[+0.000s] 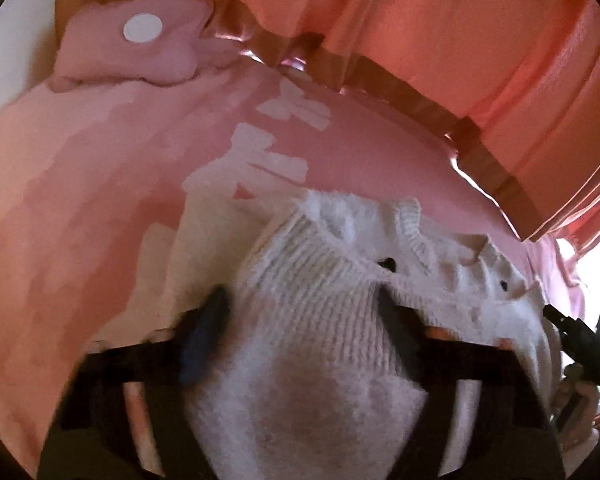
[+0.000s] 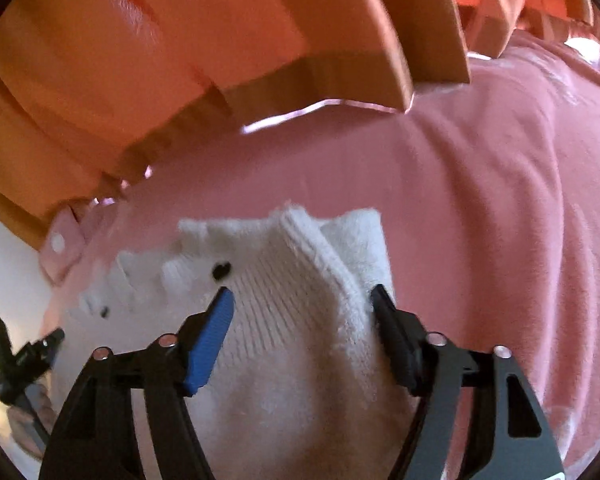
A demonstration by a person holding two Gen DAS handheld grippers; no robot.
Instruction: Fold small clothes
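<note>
White knit sweater [image 1: 300, 320] lies on pink bedspread [image 1: 80, 200], near the headboard [image 2: 180, 60] edge. Left gripper [image 1: 300, 304] and right gripper [image 2: 304, 308] each straddle bunched knit, fingers wide; grip uncertain. Pink pillow [image 1: 140, 52] at corner.

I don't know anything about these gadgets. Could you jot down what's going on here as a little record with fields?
Garment: white knitted sweater with small black buttons
Surface: pink bedspread
Backdrop: orange-pink curtain
Left gripper: sweater bunched between its jaws; appears clamped on it
Right gripper: knit bunched between its jaws; appears clamped on it
Also present: pink pillow with a white dot, at the bed's far corner
Fold stage: sweater gathered up between both grippers, not yet laid flat
</note>
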